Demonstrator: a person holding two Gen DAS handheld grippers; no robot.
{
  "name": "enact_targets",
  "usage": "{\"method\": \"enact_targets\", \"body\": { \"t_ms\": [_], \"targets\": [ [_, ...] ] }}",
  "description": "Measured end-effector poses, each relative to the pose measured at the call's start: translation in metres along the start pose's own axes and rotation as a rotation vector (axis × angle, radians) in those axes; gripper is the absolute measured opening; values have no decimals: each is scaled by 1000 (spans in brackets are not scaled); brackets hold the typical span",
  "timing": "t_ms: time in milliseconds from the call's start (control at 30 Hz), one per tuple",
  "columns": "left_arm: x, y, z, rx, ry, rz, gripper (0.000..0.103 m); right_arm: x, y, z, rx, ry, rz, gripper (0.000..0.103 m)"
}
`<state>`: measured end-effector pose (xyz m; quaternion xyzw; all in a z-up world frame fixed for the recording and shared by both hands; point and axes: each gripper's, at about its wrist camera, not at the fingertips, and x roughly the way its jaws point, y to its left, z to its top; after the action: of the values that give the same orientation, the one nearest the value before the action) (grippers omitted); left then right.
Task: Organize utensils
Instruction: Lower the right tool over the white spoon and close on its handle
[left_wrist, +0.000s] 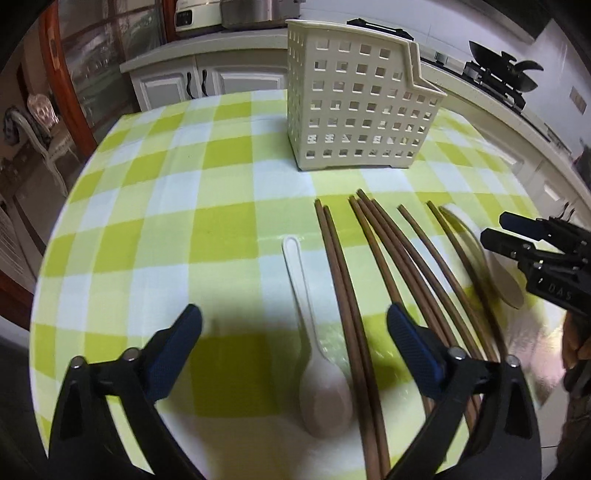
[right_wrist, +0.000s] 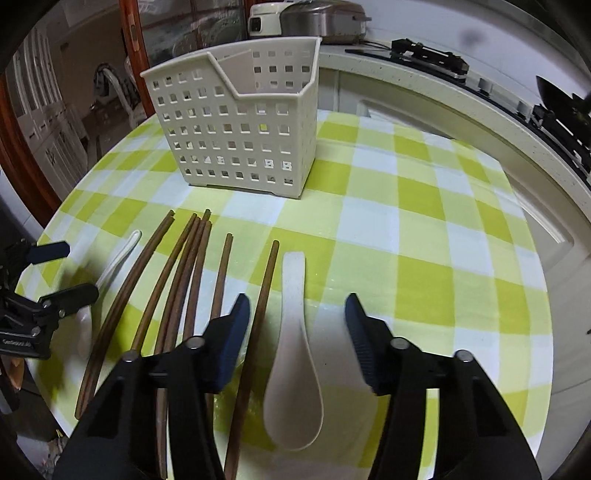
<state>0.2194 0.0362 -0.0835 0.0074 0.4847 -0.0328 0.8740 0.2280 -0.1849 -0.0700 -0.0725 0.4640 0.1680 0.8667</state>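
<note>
**Utensils Lay Loose, Caddy Apparently Unfilled**

The table (left_wrist: 155, 206) was round and covered with a smooth cloth checked in lime green, pale green and white. Toward its far side stood the caddy (left_wrist: 354, 107), a cream plastic box with walls pierced by rows of small square holes, a stepped rim and an inner divider visible from the right wrist view. Through the holes no utensil showed inside it, so the sorting looked barely begun: everything seen still had to go in.

Between the caddy and the grippers lay the chopsticks (left_wrist: 373, 266), slim, round, dark brown rods that looked like wood, roughly parallel with their tips toward the caddy, some bunched and touching, two lying singly to the right. On their left lay the white spoon (left_wrist: 317, 384), a glossy ceramic-looking soup spoon with its bowl nearest the camera. On their right lay the speckled spoon (right_wrist: 291, 369), off-white, matte and flat-handled, its bowl likewise near.

The left gripper (left_wrist: 295, 332) hung above the white spoon and the leftmost pair of chopsticks, its jaws wide apart and gripping nothing. The right gripper (right_wrist: 297, 332) hung over the speckled spoon and one single chopstick, its jaws apart at a narrower gap, also pressing on nothing. Both jaws wore dark blue textured pads on black plastic arms.
</note>
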Motion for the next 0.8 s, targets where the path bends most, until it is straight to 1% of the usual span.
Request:
{"method": "enact_targets", "body": {
  "t_ms": [33, 67, 100, 167, 233, 267, 300, 367, 433, 500, 600, 667, 700, 733, 800],
  "targets": [
    [3, -1, 2, 5, 5, 5, 81, 3, 0, 2, -9, 12, 1, 44],
    [6, 0, 3, 4, 12, -1, 77, 5, 0, 3, -18, 21, -1, 41],
    [11, 2, 3, -7, 25, -15, 73, 8, 1, 4, -27, 33, -5, 41],
    [16, 3, 3, -22, 46, -37, 72, 14, 2, 6, -43, 53, -9, 40],
    [19, 3, 3, -19, 52, -35, 69, 18, 3, 7, -58, 65, -15, 38],
    [20, 3, 3, -17, 53, -31, 67, 20, 3, 7, -63, 70, -18, 36],
    [22, 3, 3, -17, 57, -29, 62, 21, 3, 8, -66, 74, -22, 35],
    [25, 5, 5, -32, 66, -34, 58, 25, 2, 9, -66, 81, -24, 34],
    [29, 9, 7, -49, 74, -32, 50, 29, 0, 10, -63, 85, -24, 34],
    [29, 11, 9, -54, 69, -28, 47, 31, 0, 11, -65, 90, -26, 34],
    [31, 12, 12, -64, 72, -37, 39, 35, 1, 13, -74, 94, -29, 34],
    [32, 11, 14, -61, 77, -46, 31, 37, 1, 16, -81, 97, -32, 34],
    [32, 10, 15, -58, 79, -48, 26, 38, 0, 17, -82, 100, -33, 34],
    [32, 8, 15, -53, 82, -49, 24, 40, 0, 18, -83, 102, -33, 34],
    [32, 2, 15, -38, 88, -48, 24, 41, 1, 19, -87, 106, -29, 34]
  ]
}}
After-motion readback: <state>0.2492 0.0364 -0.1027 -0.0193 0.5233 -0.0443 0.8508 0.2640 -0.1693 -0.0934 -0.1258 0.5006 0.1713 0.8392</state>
